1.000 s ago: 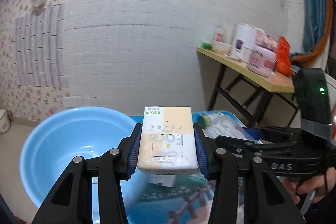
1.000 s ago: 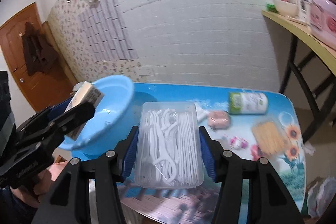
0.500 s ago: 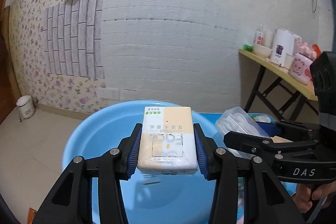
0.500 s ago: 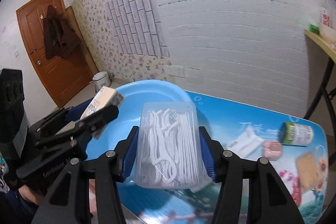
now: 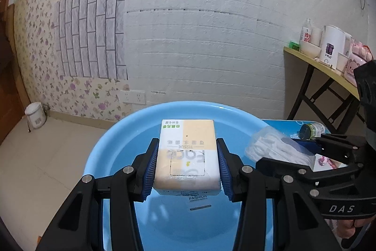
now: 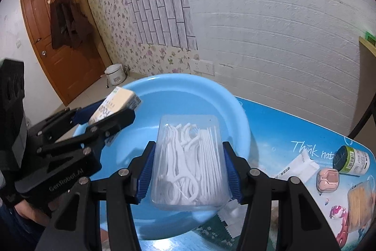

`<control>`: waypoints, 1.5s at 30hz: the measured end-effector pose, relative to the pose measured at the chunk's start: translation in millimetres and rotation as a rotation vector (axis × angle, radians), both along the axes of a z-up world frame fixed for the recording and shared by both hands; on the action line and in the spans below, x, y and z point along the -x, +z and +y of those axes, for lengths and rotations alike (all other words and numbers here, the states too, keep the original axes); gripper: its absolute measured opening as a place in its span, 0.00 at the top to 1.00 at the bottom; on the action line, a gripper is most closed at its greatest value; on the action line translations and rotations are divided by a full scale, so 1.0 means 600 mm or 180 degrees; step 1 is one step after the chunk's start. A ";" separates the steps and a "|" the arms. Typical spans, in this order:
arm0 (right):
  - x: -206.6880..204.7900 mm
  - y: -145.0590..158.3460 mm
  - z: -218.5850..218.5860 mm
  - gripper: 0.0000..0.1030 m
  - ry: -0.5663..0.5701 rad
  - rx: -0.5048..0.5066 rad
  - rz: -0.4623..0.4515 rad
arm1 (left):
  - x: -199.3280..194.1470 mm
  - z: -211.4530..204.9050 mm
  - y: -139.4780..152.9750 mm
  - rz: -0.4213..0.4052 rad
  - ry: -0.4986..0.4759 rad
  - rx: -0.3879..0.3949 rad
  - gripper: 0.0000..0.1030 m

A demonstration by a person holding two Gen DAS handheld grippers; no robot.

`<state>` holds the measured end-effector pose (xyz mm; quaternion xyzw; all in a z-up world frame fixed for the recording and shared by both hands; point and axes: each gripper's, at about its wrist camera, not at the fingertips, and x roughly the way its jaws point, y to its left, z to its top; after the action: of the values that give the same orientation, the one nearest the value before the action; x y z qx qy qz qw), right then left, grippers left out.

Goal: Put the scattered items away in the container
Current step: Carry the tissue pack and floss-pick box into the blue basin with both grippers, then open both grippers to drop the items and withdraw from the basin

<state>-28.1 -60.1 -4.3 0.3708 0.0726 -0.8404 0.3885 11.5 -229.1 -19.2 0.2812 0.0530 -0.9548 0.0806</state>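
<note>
The blue basin (image 6: 235, 109) stands at the near left end of the bench (image 6: 293, 131), and no loose item shows on the bare parts of its floor; only printed lettering shows on the bottom in the left wrist view. Above its hollow the left gripper (image 5: 187, 162) has its fingers (image 5: 150, 166) pressed on the two long sides of a tissue pack (image 5: 188, 154), white and pale orange, held clear of the basin floor. The right gripper (image 6: 189, 166) has its blue-padded fingers (image 6: 231, 171) clamped on a clear plastic box of white floss picks (image 6: 188, 161), which hangs over the basin's near right part, by the rim. In the left wrist view that box (image 5: 277, 148) sits just right of the tissue pack, the two apart. On the bench's printed blue top, right of the basin, lie a white sachet (image 6: 298, 165), a small pink case (image 6: 327, 180), a green-labelled bottle on its side (image 6: 352, 160) and a clear box of toothpicks (image 6: 360, 206) at the right edge; a torn white wrapper (image 6: 231, 215) lies by the basin's near rim. Behind runs a white brick-pattern wall, floral wallpaper to its left, a wooden door (image 6: 58, 39) with dark clothes hung on it, and a small white pot (image 5: 35, 115) on the tiled floor. A side table (image 5: 322, 67) at the right carries cups and jars.
</note>
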 end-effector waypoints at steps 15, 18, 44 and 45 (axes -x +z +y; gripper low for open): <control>-0.014 -0.005 -0.053 0.45 0.0227 -0.0108 0.0091 | 0.006 -0.034 -0.010 -0.0213 0.0252 0.0059 0.57; -0.017 -0.017 -0.062 0.45 0.0262 -0.0149 0.0024 | 0.007 -0.039 -0.016 -0.0254 0.0256 0.0039 0.56; -0.022 -0.014 -0.060 0.41 0.0224 -0.0195 0.0049 | -0.021 -0.034 0.004 -0.0104 0.0310 -0.0015 0.35; -0.024 -0.010 -0.054 0.41 0.0218 -0.0171 0.0048 | -0.021 -0.032 0.007 -0.0098 0.0306 -0.0014 0.34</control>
<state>-13.6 -92.7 -10.4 0.3720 0.1107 -0.8272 0.4063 24.2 -248.3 -15.1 0.2932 0.0673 -0.9453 0.1265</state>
